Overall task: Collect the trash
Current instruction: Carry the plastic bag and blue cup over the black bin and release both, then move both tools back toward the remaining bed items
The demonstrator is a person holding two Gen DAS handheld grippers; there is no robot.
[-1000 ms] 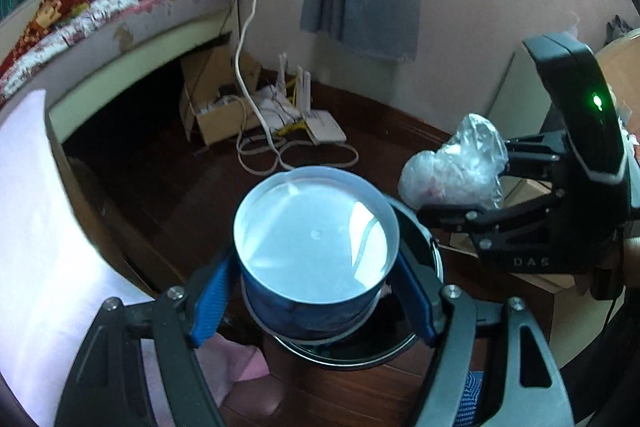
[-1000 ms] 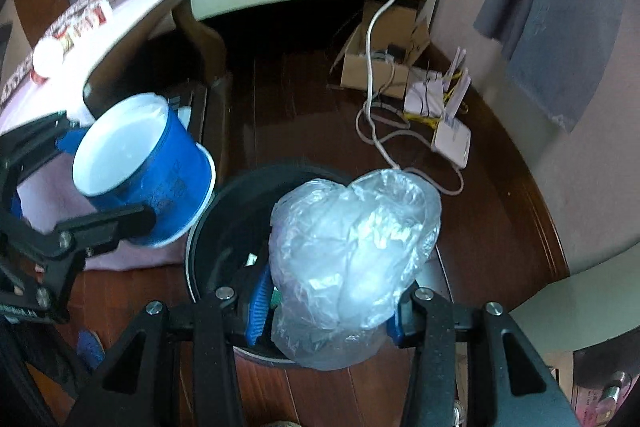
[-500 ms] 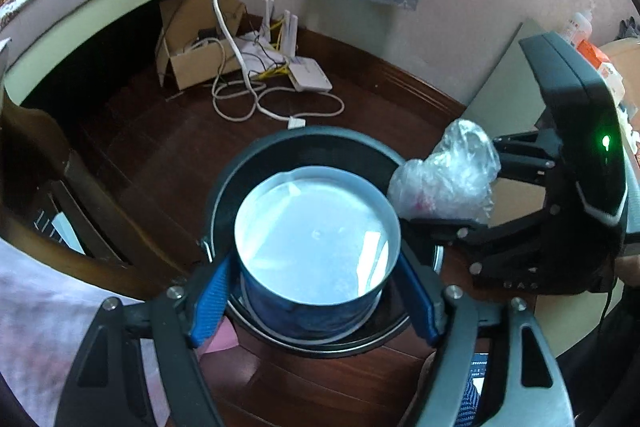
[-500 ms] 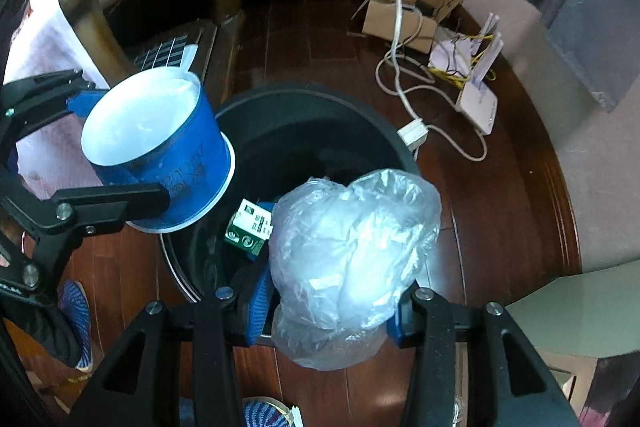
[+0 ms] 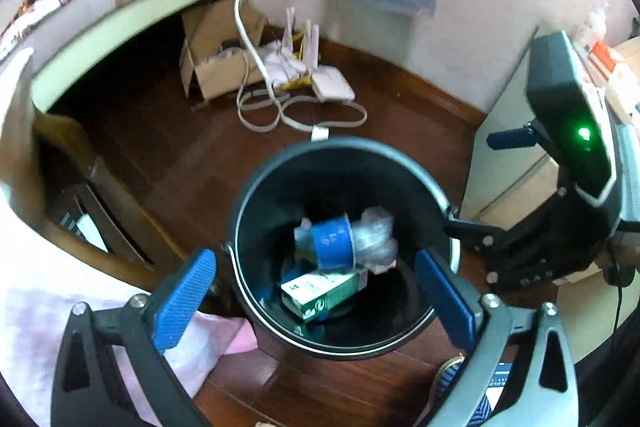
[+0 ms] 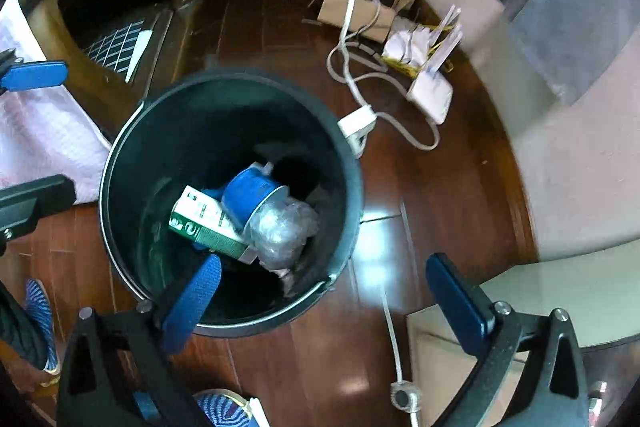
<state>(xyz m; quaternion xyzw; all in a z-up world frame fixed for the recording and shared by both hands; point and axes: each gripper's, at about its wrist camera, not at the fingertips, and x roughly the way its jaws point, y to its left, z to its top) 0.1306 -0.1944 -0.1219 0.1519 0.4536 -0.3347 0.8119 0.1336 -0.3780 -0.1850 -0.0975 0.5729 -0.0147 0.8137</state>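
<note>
A black round trash bin (image 5: 256,195) (image 6: 120,163) stands on the wooden floor. Inside lie a blue cup (image 5: 332,243) (image 6: 250,195) on its side, a crumpled clear plastic bag (image 5: 376,235) (image 6: 282,231) and a green and white carton (image 5: 320,291) (image 6: 204,223). My left gripper (image 5: 316,291) is open and empty above the bin's near rim. My right gripper (image 6: 324,291) is open and empty above the bin's right rim; it also shows at the right of the left wrist view (image 5: 560,187).
A white router (image 5: 332,87) (image 6: 430,91), cables and a cardboard box (image 5: 216,59) (image 6: 368,7) lie on the floor by the wall. A wooden chair with pink cloth (image 5: 48,267) (image 6: 40,131) stands left of the bin. A pale cabinet (image 6: 520,299) is at the right.
Both grippers have opened. The blue cup and the plastic bag have dropped into the bin, where they now lie beside the carton.
</note>
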